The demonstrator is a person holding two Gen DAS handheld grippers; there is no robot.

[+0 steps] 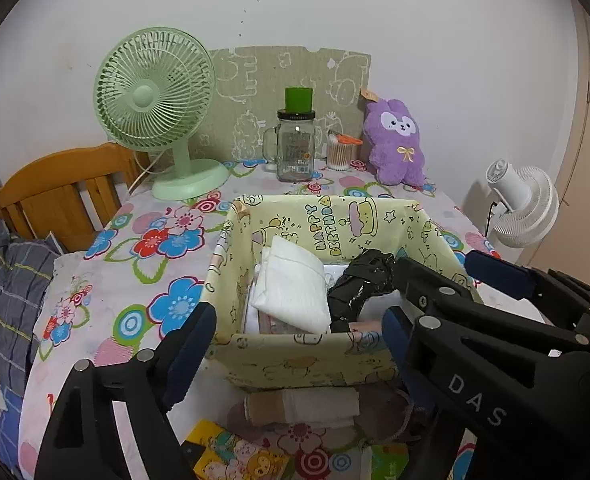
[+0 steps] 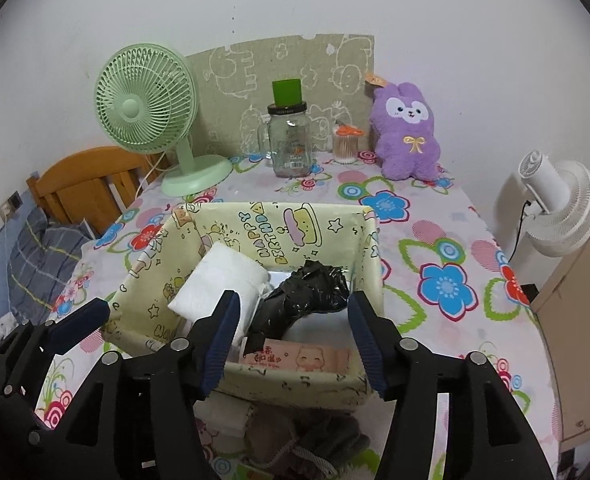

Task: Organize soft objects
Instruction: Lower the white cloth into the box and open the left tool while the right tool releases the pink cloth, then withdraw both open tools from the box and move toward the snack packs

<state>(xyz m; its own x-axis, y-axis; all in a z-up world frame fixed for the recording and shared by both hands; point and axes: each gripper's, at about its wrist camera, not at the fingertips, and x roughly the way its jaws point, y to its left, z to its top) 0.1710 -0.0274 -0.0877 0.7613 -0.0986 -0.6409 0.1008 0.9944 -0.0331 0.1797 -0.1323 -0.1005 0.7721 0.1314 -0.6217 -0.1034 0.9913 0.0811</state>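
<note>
- Right gripper [image 2: 295, 344] fingers apart, empty; black bundle [image 2: 307, 292] lies in the basket [image 2: 291, 380] just ahead between them, long axis slanting left-near to right-far.
- Left gripper [image 1: 295, 344] wide, empty; folded cloths [image 1: 299, 408] on the surface directly below it, lying crosswise.

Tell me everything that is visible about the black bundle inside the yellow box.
The black bundle looks like crumpled, glossy plastic film, perhaps a bag, rolled into a bent, irregular lump with shiny creases. It lies in the right half of the yellow box, on paler things. Its left side is beside the white folded pad, which leans against the box wall; whether they touch is unclear. Its lower end reaches toward a pink packet at the near wall. Neither gripper touches it.
</note>
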